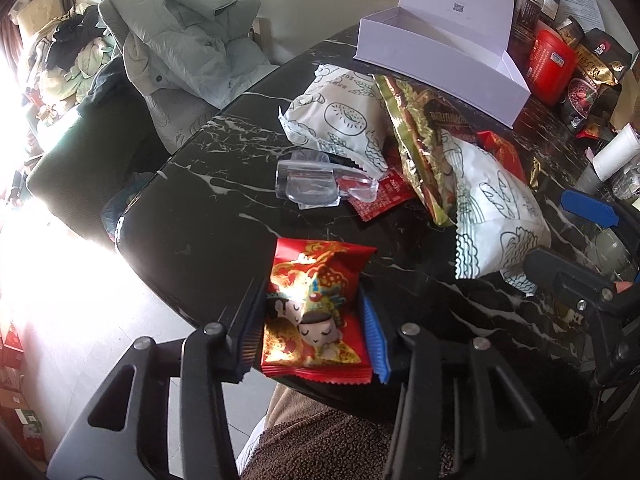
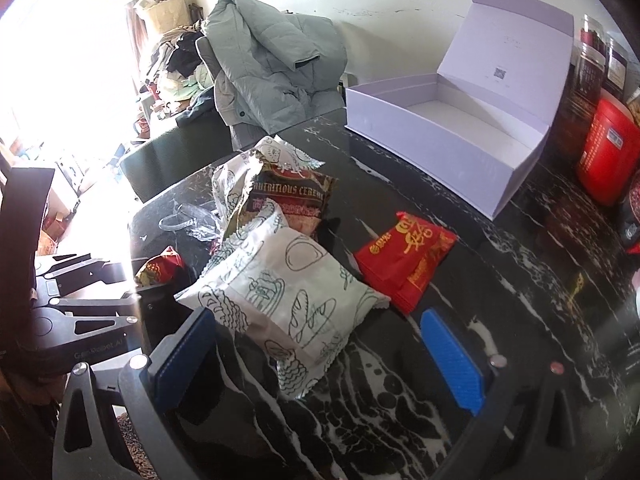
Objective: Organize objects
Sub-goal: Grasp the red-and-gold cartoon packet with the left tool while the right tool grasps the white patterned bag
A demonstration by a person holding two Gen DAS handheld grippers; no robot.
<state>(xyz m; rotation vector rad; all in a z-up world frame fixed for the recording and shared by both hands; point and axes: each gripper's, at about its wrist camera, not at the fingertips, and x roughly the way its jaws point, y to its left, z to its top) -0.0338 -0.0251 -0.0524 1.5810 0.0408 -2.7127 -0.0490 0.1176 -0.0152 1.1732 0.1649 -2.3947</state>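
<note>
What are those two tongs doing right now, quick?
Left tongs: closed on the red snack packet.
Right tongs: open, holding nothing; the white bread bag lies between them, ungripped.

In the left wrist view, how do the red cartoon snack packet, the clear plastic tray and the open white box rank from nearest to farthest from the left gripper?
1. Red cartoon snack packet: clamped in the left gripper.
2. Clear plastic tray: mid-table, beyond the packet.
3. Open white box: far side, upper right.
</note>
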